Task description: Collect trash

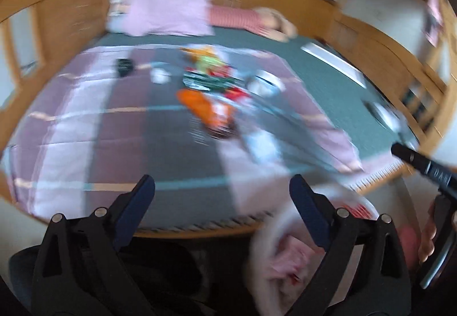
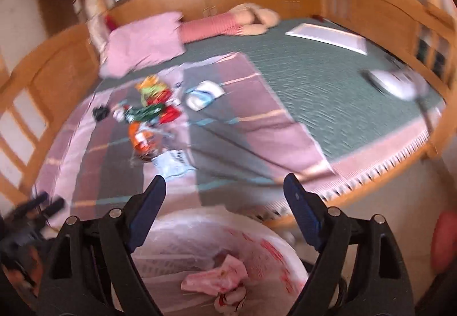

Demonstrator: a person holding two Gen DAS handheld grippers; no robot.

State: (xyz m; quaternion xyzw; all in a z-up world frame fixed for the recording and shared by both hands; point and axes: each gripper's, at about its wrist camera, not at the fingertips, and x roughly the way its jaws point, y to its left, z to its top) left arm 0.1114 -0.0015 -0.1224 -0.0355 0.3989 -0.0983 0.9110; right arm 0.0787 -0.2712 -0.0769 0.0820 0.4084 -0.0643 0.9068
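Observation:
Both views are motion-blurred. A pile of colourful wrappers [image 1: 210, 79] lies on a pink and grey blanket [image 1: 85, 127] on the bed; it also shows in the right wrist view [image 2: 151, 110]. My left gripper [image 1: 222, 190] is open and empty above the bed's near edge. My right gripper [image 2: 224, 187] is open and empty, above a white bin bag [image 2: 217, 256] that holds a pink wrapper [image 2: 217, 279]. The bag [image 1: 280, 247] shows below the left gripper's right finger.
A white bowl [image 1: 264, 83] and a small black object [image 1: 124, 66] lie near the pile. A pink pillow [image 2: 142, 44], a plush toy [image 2: 242, 20] and a white flat box [image 2: 328, 37] lie on the green mattress [image 2: 328, 82]. Wooden bed rails surround it.

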